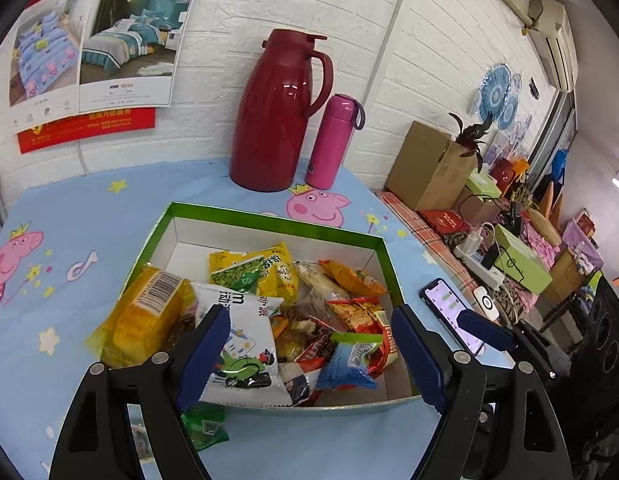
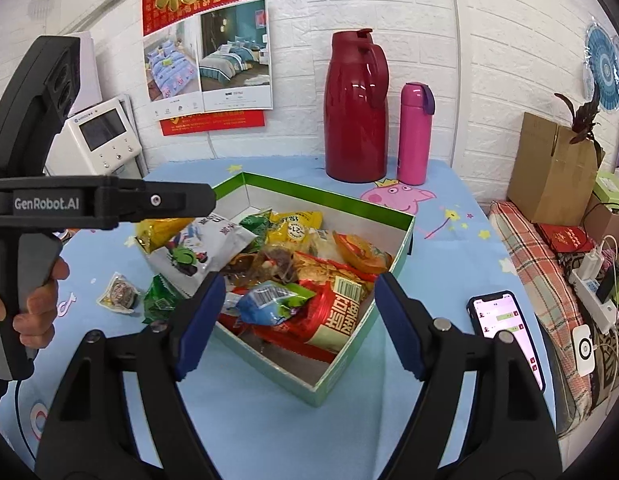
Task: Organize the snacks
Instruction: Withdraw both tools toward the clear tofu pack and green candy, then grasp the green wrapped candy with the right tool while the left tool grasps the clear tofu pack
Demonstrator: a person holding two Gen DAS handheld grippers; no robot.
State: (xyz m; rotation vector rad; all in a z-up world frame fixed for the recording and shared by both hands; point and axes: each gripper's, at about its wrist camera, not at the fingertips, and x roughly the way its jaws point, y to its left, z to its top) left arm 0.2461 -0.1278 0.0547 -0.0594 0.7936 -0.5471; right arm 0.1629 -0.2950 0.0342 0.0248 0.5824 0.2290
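A green-rimmed cardboard box sits on the blue cartoon tablecloth, heaped with snack packets. Among them are a white cartoon packet, a yellow packet, a blue-green packet and a red packet. My left gripper hovers open over the box's near side, nothing between its fingers. My right gripper is open too, above the box's near corner. A green packet and a small clear-wrapped snack lie loose on the cloth beside the box.
A dark red thermos jug and a pink bottle stand at the back against the wall. A lit phone lies right of the box. Cardboard box, power strip and clutter fill the right side. A hand holds the left gripper's handle.
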